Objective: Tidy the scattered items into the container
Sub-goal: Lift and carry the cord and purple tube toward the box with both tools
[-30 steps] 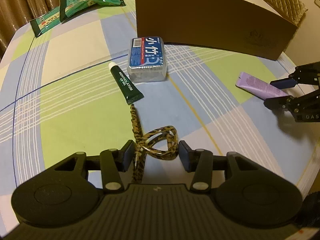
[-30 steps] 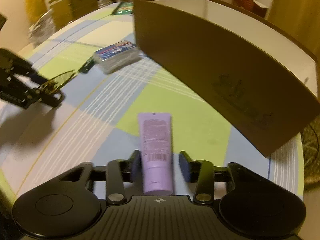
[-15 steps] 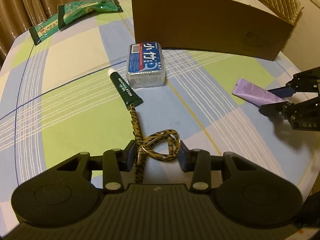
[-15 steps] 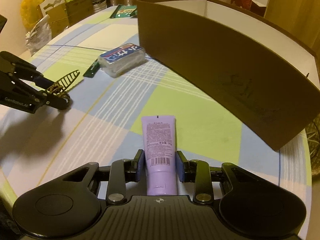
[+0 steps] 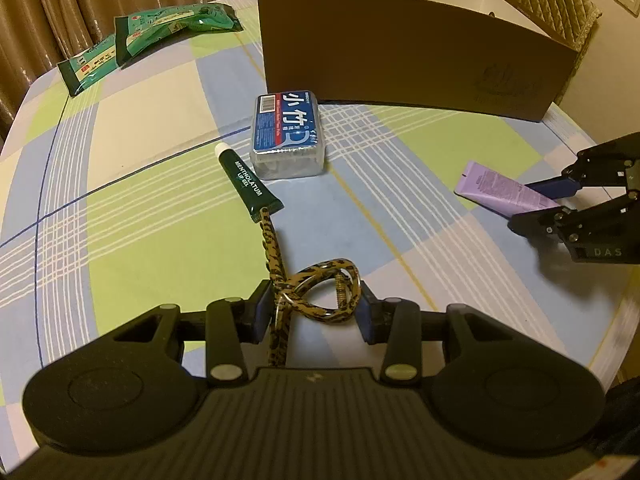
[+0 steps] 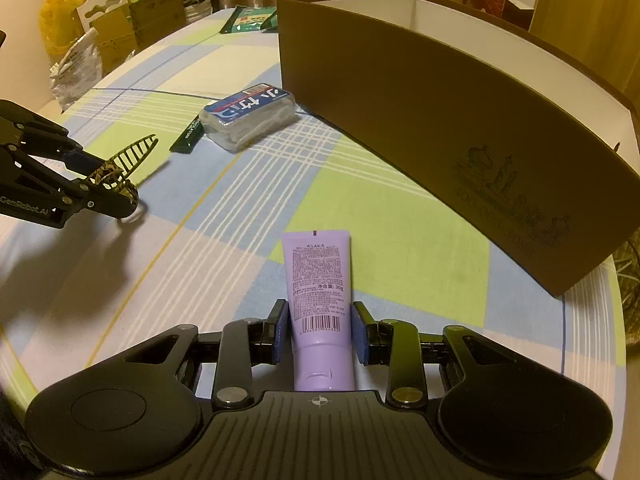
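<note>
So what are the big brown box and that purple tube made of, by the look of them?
The brown box looks like thin cardboard: matte brown outside, white inside, sharp folded corners, line art printed on its wall. The purple tube looks like soft plastic with a smooth satin skin: flat crimped far end, printed text and a barcode. The right tool grips it, though no denting shows.

Matt brown cardboard box (image 5: 400, 52), smooth lilac plastic tube (image 6: 318, 292), checked cloth tablecloth (image 5: 152, 200).
</note>
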Demonstrator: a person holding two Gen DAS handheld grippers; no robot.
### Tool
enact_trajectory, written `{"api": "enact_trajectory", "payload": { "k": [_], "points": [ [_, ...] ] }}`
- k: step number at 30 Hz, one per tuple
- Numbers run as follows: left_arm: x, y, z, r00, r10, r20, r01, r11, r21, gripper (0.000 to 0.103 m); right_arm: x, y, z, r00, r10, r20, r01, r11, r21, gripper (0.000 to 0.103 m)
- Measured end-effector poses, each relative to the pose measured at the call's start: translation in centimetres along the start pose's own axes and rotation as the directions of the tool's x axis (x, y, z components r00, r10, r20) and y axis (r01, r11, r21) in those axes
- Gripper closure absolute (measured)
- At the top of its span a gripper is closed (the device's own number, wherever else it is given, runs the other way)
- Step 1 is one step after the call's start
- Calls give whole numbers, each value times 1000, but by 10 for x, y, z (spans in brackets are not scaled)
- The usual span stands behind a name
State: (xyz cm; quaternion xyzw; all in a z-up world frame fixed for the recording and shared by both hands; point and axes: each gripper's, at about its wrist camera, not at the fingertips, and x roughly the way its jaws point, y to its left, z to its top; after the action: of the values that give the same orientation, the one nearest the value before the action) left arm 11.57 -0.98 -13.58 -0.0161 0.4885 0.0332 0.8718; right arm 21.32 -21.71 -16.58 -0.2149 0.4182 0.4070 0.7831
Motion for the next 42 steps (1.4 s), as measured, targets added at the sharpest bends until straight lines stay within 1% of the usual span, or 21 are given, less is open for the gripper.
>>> {"api": "enact_trajectory", "payload": {
  "k": [10, 18, 30, 36, 42],
  "points": [
    [-5, -3, 5, 1000, 4, 14, -4, 1000, 10, 66, -6, 5, -2, 1000, 21, -16, -21, 1000, 3, 73],
    [-19, -12, 14, 998, -27, 55, 24, 999, 41, 66, -21, 3, 3, 1000, 19, 17, -19, 1000, 15, 73],
    [-46, -25, 45, 986, -72, 149, 60, 995, 85, 66, -54, -13, 18, 995, 2, 96, -12, 995, 101, 73],
    [-49, -27, 63, 979, -80, 185, 63, 993, 100, 66, -69, -21, 33, 989, -8, 148, -8, 994, 105, 73],
    [-54, -30, 86, 968, -90, 235, 64, 991, 116, 66, -85, -35, 48, 979, -27, 200, 5, 994, 113, 73]
  ]
}}
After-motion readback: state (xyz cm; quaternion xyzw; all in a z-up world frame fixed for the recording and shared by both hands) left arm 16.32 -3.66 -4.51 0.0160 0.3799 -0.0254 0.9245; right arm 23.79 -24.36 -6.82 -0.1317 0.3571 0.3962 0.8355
